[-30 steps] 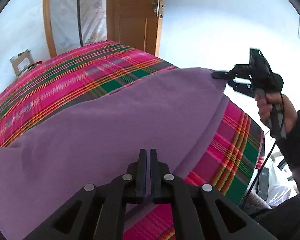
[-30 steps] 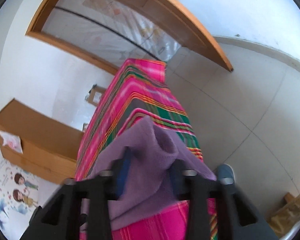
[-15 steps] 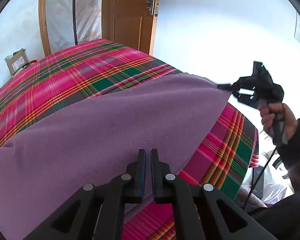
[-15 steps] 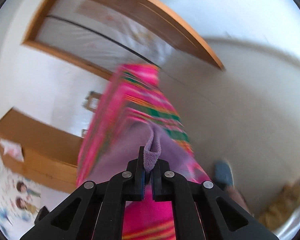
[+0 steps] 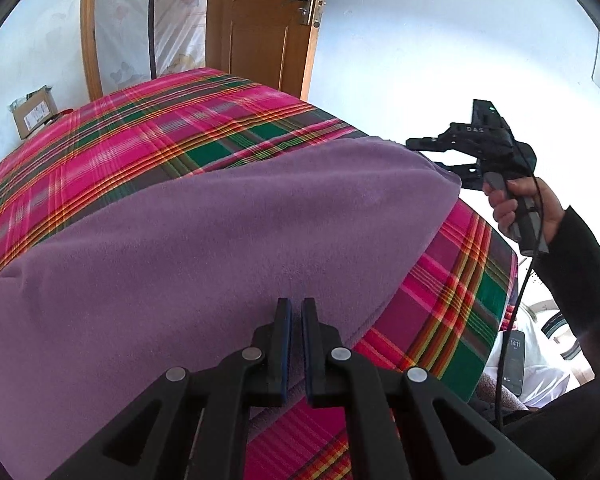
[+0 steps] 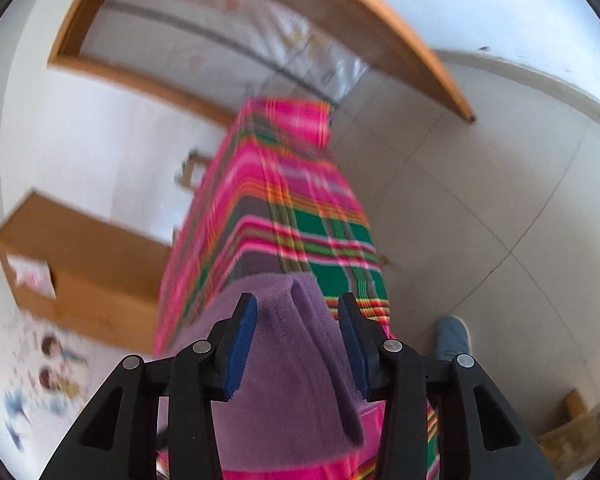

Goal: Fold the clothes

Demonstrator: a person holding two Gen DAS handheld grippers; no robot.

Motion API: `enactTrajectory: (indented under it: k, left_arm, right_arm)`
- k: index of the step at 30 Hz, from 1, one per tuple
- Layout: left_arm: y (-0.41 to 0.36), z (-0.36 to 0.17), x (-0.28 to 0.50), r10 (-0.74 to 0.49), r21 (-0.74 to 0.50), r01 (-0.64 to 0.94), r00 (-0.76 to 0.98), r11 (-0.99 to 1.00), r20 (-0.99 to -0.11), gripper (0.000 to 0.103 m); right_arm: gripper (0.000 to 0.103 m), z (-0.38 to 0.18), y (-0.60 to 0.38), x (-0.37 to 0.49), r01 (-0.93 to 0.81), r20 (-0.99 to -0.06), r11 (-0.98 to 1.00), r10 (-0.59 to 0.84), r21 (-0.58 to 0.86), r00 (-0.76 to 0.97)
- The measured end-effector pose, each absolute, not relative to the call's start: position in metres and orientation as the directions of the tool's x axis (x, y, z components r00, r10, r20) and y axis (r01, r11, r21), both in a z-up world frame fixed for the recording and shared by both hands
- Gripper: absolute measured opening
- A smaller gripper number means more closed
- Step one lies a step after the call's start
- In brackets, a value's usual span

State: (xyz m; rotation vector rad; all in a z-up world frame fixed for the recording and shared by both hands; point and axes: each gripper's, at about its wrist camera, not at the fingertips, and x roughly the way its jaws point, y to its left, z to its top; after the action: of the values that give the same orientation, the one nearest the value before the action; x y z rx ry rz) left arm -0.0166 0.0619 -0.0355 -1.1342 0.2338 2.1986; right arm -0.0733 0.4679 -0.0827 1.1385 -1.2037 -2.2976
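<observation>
A purple fleece garment lies spread over a bed with a pink and green plaid cover. My left gripper sits at the garment's near edge, shut, with purple cloth pinched in the thin slit between its pads. At the far right corner of the garment, a hand holds my right gripper. Its jaws are opening. In the right wrist view the purple corner lies loose between the spread blue pads of the right gripper, touching neither.
A wooden door and a cardboard box stand beyond the bed. A phone lies at the right on white fabric. A wooden cabinet, tiled floor and a shoe flank the bed's end.
The right gripper was shut on the purple corner; its jaws have now spread and the corner rests lower on the bed. The left gripper stays shut in the same place.
</observation>
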Motion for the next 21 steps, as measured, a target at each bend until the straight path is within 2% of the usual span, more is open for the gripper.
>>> enactTrajectory:
  k: [1, 2, 7, 10, 14, 15, 18, 21]
  left_arm:
    - [0.061, -0.036, -0.017, 0.463, -0.131, -0.615, -0.419, -0.777, -0.781, 0.005]
    - [0.061, -0.035, -0.017, 0.461, -0.131, -0.612, -0.42, -0.78, -0.782, 0.005]
    - [0.052, -0.033, -0.018, 0.453, -0.134, -0.586, -0.44, -0.799, -0.775, 0.005]
    - [0.037, -0.029, -0.019, 0.443, -0.139, -0.554, -0.464, -0.821, -0.767, 0.005]
    - [0.002, -0.022, -0.019, 0.392, -0.127, -0.471, -0.521, -0.873, -0.758, 0.005]
    - [-0.009, -0.021, -0.019, 0.378, -0.129, -0.445, -0.534, -0.886, -0.757, 0.005]
    - [-0.042, -0.024, -0.015, 0.322, -0.126, -0.363, -0.549, -0.923, -0.772, 0.005]
    - [-0.061, -0.034, -0.004, 0.302, -0.137, -0.327, -0.534, -0.935, -0.789, 0.005]
  right_arm:
    - [0.029, -0.083, 0.464, -0.077, -0.066, -0.505, -0.605, -0.593, 0.793, -0.627]
    - [0.011, -0.081, 0.461, -0.08, -0.057, -0.513, -0.621, -0.589, 0.782, -0.624]
    - [0.003, -0.066, 0.469, -0.081, -0.042, -0.505, -0.666, -0.521, 0.745, -0.688]
    - [0.002, -0.068, 0.481, -0.083, -0.115, -0.565, -0.718, -0.427, 0.686, -0.706]
    - [0.008, -0.059, 0.482, -0.069, -0.118, -0.565, -0.729, -0.406, 0.674, -0.718]
    - [0.009, -0.054, 0.478, -0.062, -0.09, -0.554, -0.734, -0.419, 0.673, -0.72]
    - [0.024, -0.037, 0.452, -0.042, 0.018, -0.53, -0.769, -0.457, 0.639, -0.714]
    - [0.025, -0.026, 0.413, -0.035, 0.116, -0.538, -0.801, -0.493, 0.587, -0.684]
